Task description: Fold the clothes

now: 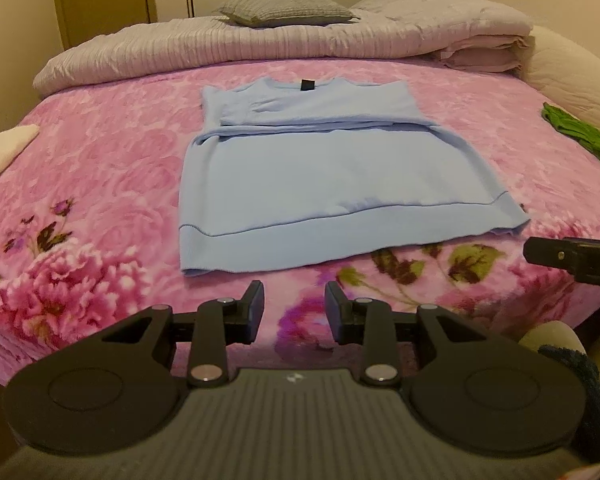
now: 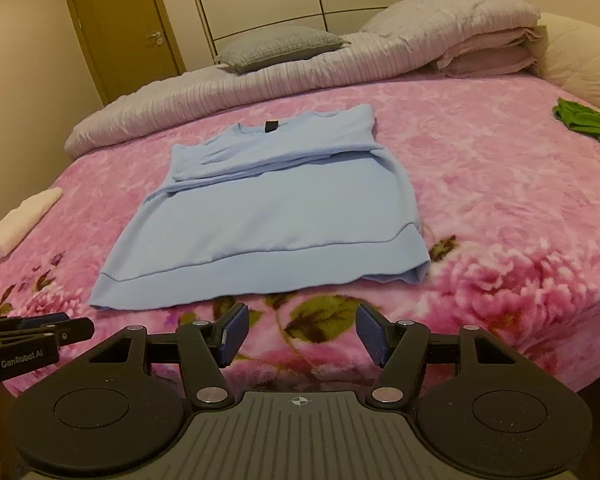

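Note:
A light blue sweater [image 1: 284, 184] [image 2: 268, 216] lies flat on the pink floral bedspread [image 1: 100, 152] [image 2: 500, 200], collar and black label toward the headboard. Its sleeves are folded across the chest and its hem faces me. My left gripper [image 1: 294, 292] hovers just short of the hem's left part, open, with nothing between its fingers. My right gripper [image 2: 302, 312] hovers just short of the hem's right part, wide open and empty. Each gripper also shows at the edge of the other view: the right gripper [image 1: 572, 258] and the left gripper [image 2: 40, 332].
A green garment [image 1: 580, 140] [image 2: 584, 122] lies at the bed's right edge. A folded white cloth [image 1: 4, 152] [image 2: 16, 224] sits at the left edge. A rolled quilt [image 1: 220, 44] and a grey pillow [image 1: 288, 10] line the headboard side. A door [image 2: 128, 28] stands behind.

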Demonstrator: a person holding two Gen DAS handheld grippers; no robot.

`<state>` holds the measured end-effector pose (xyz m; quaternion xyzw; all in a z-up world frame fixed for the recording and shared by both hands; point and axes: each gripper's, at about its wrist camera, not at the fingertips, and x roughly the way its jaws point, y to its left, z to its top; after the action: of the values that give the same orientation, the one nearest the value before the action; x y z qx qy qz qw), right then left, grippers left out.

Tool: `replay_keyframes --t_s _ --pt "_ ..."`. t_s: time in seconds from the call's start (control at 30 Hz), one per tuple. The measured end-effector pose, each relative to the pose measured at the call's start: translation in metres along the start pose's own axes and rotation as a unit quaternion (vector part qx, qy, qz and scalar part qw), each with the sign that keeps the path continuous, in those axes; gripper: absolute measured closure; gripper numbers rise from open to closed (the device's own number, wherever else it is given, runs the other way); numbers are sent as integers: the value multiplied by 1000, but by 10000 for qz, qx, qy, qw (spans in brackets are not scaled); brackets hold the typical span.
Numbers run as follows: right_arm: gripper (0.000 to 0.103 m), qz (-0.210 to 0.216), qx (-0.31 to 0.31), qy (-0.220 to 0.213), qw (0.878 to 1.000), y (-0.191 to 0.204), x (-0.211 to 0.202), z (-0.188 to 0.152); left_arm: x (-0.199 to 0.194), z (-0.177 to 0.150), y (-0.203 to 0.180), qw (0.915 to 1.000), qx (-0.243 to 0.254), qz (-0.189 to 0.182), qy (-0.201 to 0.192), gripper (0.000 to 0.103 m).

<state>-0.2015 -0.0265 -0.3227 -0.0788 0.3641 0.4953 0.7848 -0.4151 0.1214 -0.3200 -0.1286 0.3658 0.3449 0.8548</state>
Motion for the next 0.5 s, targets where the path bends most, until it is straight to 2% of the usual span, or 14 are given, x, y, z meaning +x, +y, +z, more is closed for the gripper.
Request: replay_keyframes --t_s 0.5 --pt "40 93 31 18 9999 -3 0 0 6 -1 2 10000 -10 -14 76 73"
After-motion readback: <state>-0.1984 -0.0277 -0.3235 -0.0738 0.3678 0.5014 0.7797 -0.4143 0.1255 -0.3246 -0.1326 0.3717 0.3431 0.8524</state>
